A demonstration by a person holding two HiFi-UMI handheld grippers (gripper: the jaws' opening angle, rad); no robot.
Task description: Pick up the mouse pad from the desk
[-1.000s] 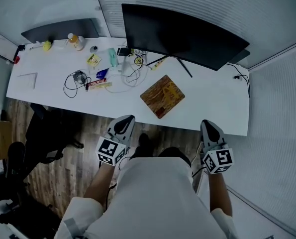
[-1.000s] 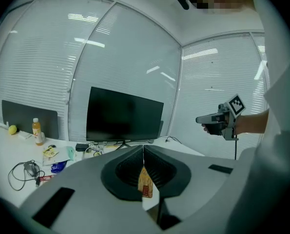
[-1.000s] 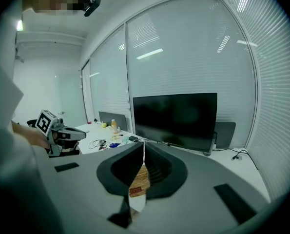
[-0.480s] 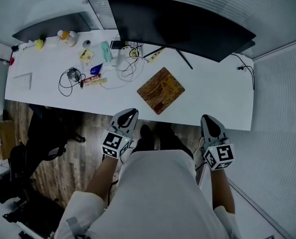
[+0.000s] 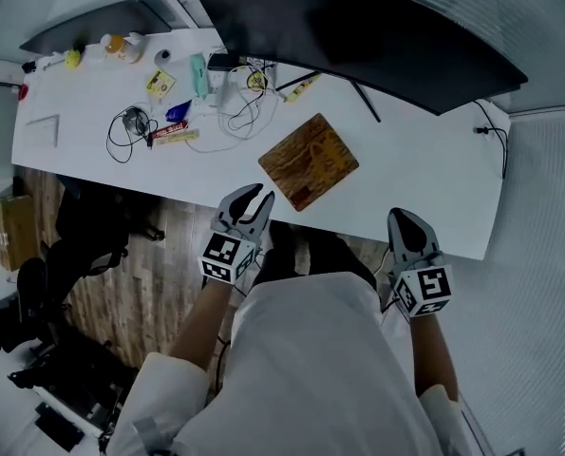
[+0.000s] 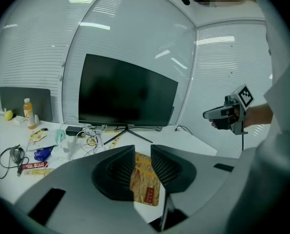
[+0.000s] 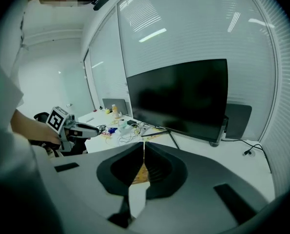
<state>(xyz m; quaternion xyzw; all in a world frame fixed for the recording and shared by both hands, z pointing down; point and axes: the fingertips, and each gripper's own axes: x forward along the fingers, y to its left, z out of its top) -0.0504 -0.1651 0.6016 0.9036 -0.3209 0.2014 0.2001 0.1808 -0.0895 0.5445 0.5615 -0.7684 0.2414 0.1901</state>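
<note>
Closest to me, both tools hang off the front of the desk [image 5: 424, 193], short of its edge. My left gripper [image 5: 256, 196] has just been opening: its jaws stand a little apart with nothing between them, and the mouse pad shows only far off through the gap. My right gripper [image 5: 404, 218] has its jaws pressed together at the tips and carries nothing.

The mouse pad [image 5: 309, 160] lies flat on the white top, turned at an angle, with one corner near the front edge and almost in line with my left gripper. I judge this to be the approach, with the grasp yet to come.

A pad this thin gives me no side to pinch. I would spread the left jaws wider, come in low at that near corner and work one jaw under the edge. If it will not lift, I could slide it until the corner overhangs the desk. The closed right gripper could press on the far part so the pad does not skate away.

Beyond it, loose cables [image 5: 236, 114] lie to the left and the monitor [image 5: 358, 36] stands behind, its stand leg close to the pad's far corner. I would keep my reach short of both.
</note>
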